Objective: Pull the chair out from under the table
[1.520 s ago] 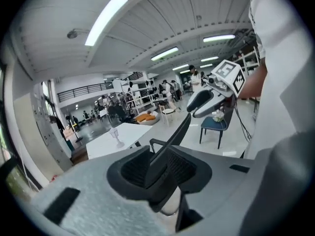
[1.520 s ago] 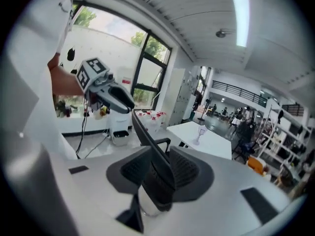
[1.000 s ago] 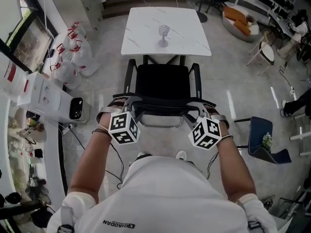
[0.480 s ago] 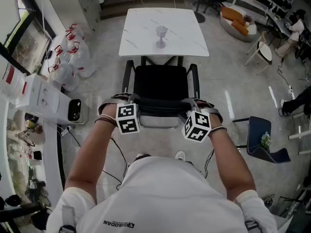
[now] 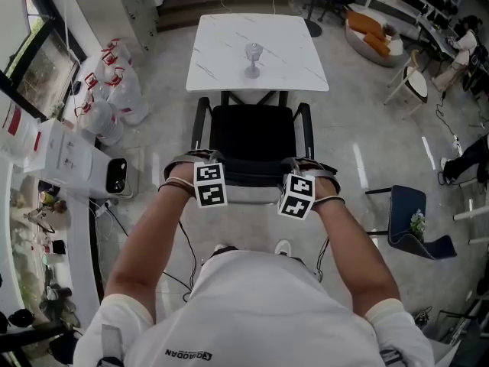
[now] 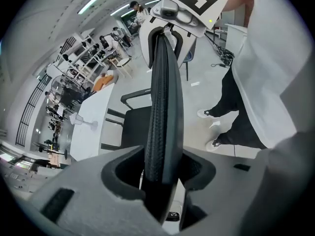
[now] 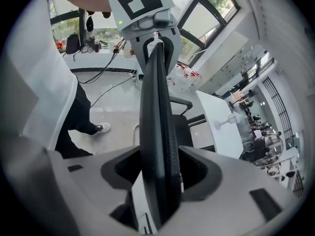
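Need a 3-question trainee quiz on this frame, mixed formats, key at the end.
1. True or false: the clear stemmed glass stands on the white marble-look square table.
2. Multiple choice: what stands between the jaws of the left gripper and of the right gripper? A) a table leg B) the black armchair's backrest C) nothing
3. Short answer: on which side of the person do the white bags with red handles lie?

Key: 1 true. 2 B; both pairs of jaws have just been opening and are not clamped on it. 3 left.
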`<action>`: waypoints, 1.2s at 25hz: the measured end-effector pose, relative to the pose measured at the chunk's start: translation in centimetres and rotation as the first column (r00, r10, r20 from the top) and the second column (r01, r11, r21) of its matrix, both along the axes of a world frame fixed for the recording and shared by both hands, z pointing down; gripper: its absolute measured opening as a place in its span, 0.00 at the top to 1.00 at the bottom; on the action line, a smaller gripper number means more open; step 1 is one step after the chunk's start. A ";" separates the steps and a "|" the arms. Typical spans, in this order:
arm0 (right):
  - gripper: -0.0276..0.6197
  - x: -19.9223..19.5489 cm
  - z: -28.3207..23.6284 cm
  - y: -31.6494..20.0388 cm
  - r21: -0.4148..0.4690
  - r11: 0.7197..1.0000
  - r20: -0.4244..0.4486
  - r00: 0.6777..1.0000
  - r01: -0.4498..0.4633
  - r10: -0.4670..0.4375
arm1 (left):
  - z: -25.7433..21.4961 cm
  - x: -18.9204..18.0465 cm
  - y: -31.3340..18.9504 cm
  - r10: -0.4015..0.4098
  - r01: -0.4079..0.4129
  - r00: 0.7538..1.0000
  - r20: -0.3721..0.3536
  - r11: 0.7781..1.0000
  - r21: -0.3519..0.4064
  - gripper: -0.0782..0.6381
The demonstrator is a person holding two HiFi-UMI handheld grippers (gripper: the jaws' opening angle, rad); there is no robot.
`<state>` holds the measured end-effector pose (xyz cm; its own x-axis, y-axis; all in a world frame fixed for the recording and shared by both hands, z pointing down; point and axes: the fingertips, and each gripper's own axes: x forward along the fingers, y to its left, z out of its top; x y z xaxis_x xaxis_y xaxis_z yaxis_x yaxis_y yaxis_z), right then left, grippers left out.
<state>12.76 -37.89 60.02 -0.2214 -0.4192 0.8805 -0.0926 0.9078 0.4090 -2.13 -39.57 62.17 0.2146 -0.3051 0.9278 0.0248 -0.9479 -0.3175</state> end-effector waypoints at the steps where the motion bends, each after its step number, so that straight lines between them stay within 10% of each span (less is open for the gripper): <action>1: 0.61 0.0 0.1 -0.2 0.003 1.000 -0.008 1.000 0.002 -0.002 | 0.2 0.1 -0.1 0.000 0.000 1.000 0.002 1.000 -0.004 0.63; 30: 0.80 0.9 1.9 -0.1 0.039 0.999 -0.154 0.988 0.008 -0.002 | 2.2 -0.1 0.7 0.082 -0.084 0.992 0.093 0.996 0.015 0.77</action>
<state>13.65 -38.00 61.97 -0.0869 -0.4538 0.8868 -0.0213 0.8909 0.4538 -2.21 -38.85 64.39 0.1533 -0.3074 0.9392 0.1331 -0.9353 -0.3279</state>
